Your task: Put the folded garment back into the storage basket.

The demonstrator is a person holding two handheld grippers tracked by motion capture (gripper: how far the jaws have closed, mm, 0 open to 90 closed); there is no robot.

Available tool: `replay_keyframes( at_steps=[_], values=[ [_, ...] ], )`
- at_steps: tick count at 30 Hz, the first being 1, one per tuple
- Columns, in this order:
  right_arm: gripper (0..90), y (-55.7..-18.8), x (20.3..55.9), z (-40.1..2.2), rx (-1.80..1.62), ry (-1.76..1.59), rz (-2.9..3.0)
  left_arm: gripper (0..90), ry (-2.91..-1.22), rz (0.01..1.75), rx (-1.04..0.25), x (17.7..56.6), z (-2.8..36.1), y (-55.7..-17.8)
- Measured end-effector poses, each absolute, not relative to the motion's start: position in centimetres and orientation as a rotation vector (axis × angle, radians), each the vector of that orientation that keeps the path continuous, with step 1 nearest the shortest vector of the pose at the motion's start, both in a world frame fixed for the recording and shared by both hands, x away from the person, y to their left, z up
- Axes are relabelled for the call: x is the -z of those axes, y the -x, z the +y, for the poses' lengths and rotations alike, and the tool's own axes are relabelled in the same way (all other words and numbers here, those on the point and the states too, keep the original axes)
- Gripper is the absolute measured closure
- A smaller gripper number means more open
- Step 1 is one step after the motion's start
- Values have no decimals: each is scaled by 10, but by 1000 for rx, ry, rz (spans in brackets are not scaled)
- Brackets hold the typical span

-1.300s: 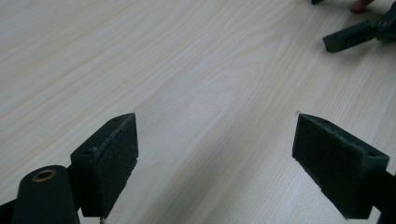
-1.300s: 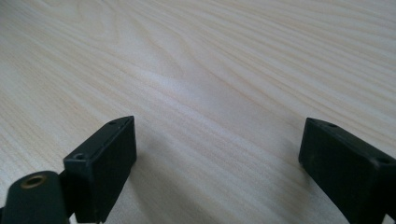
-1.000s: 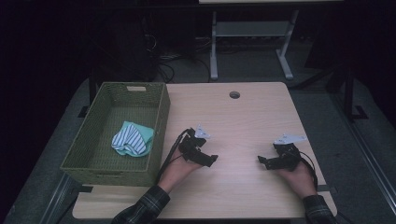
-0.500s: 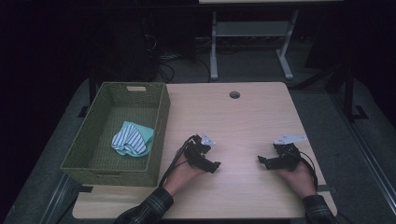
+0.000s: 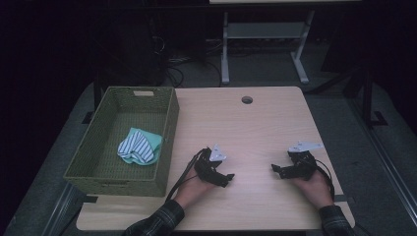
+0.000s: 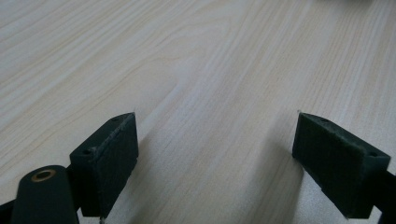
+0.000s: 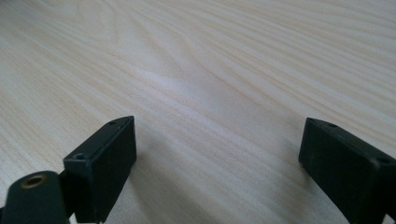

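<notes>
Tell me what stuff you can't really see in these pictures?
- Cloth in the basket, high view: folded over, so its underside and full shape are hidden.
- Left gripper and right gripper, high view: small and dark, so the jaws are hard to make out there; the gripper views show both open over bare table.
- Room behind the table, high view: too dark to read.

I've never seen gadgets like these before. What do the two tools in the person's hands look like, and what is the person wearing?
Each is a small black tool: the left tool and the right tool both carry a grey three-cornered plate on top and trail a black cable. Up close, the left tool ends in two flat, blocky black jaws with small screw holes and a brass-ringed pivot. The person's sleeves are dark plaid.
</notes>
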State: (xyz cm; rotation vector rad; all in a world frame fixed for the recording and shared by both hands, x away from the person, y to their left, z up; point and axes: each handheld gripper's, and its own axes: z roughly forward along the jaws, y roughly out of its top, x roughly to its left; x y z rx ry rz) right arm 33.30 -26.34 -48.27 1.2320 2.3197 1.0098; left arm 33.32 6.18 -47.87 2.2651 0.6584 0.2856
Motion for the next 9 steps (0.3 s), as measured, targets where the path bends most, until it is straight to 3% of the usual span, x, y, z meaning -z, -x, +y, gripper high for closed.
replay_keyframes(
  at_steps=[9],
  values=[
    [107, -333, 483, -263, -1010, -1232, 2320, 136, -2265, 659, -284, 479, 62, -333]
  ],
)
